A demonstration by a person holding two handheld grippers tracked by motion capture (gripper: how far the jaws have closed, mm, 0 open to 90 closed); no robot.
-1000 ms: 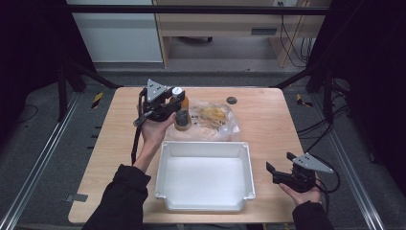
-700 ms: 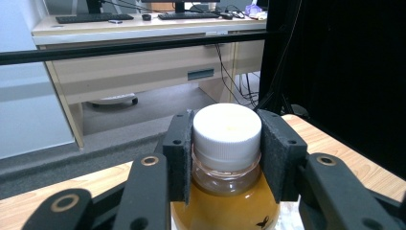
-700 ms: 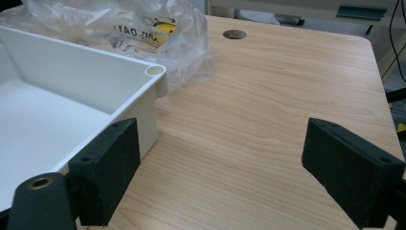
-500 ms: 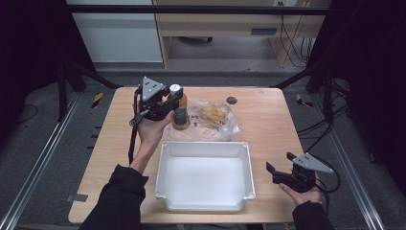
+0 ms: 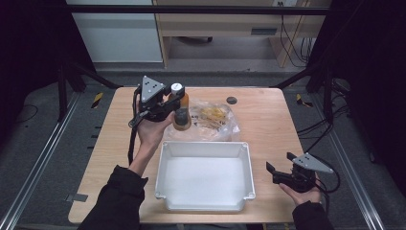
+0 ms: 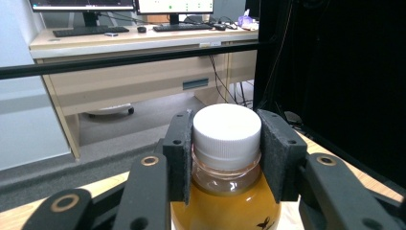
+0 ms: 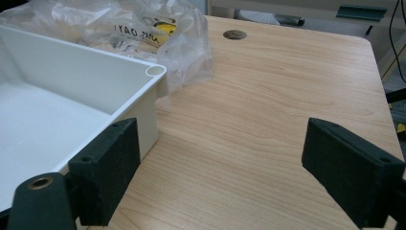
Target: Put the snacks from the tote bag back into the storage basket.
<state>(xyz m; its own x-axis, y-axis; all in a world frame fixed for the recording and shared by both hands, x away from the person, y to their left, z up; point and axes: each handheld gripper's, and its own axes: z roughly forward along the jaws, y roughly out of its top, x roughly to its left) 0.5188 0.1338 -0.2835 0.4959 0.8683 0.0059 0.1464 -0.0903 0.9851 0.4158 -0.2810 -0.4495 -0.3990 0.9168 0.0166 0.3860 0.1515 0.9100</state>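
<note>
Biggest worry from where I'm standing: the left gripper [image 5: 176,101] has the clear plastic bottle of amber liquid with a white ribbed cap [image 5: 180,109] pinched high up, its jaws clamped on the cap and neck in the left gripper view, so all the weight hangs below the grip. Swing it fast toward the white rectangular plastic bin [image 5: 204,207] and I'd guess the bottle could pivot or slip out — and it looks pretty full, so it'd land hard on the light wooden table [image 5: 268,122].

Next risk down: the crinkly clear plastic bag with yellow stuff inside [image 5: 216,119] sits just beside the bottle, touching the bin's far rim. The bottle's base could snag it and drag it along.

Smaller thing: clipping the bin's rim on the way in, if the bottle is carried too low.

The bottle itself is held roughly upright above the table's far left part, behind the bin's far left corner. There's a small dark logo on the side.

The right gripper [image 5: 279,169] rests near the bin's right side with its jaws wide apart, holding nothing.
</note>
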